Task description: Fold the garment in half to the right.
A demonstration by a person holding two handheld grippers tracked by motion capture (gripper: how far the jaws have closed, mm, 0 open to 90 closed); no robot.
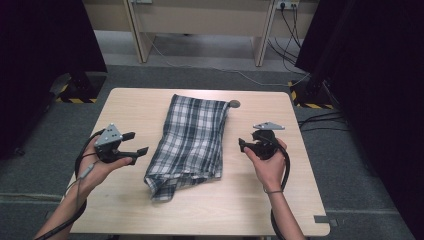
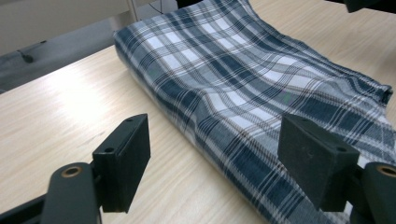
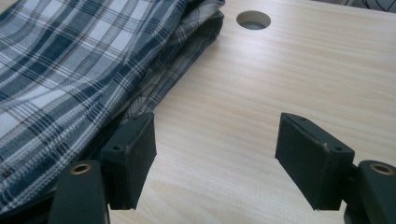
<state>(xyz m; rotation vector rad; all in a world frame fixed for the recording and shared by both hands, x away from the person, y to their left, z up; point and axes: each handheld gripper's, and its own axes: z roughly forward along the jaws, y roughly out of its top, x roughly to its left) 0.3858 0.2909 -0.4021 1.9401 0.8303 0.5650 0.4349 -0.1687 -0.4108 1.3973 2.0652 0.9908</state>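
High view: folded plaid cloth (image 1: pixel 189 142) lies mid-frame on the light wood table (image 1: pixel 135 105), long axis running from upper centre down toward lower centre, near end bunched and a bit crumpled at lower centre-left. Left gripper (image 1: pixel 137 143) sits at centre-left of the frame, held in the person's left hand (image 1: pixel 100 167), jaws spread apart and pointing right toward the cloth's left edge, nothing between them, clear of the fabric. Right gripper (image 1: pixel 242 145) sits at centre-right, held in the right hand (image 1: pixel 269 165), jaws pointing left toward the cloth's right edge, a strip of bare table between it and the fabric. Small round cable hole (image 1: pixel 234 104) in the table just beside the cloth's upper right corner. Left gripper view: both black jaws stand wide, bottom left and bottom right of the frame; cloth (image 2: pixel 243 79) runs diagonally from upper centre to lower right, its folded edge passing between the jaws but beyond them, no contact visible. Right gripper view: jaws wide open, bare table (image 3: pixel 289 84) between them; cloth (image 3: pixel 70 60) fills the upper left, its edge running down just beside the left-hand jaw, can't tell if it touches. Cable hole (image 3: pixel 253 20) at top centre.
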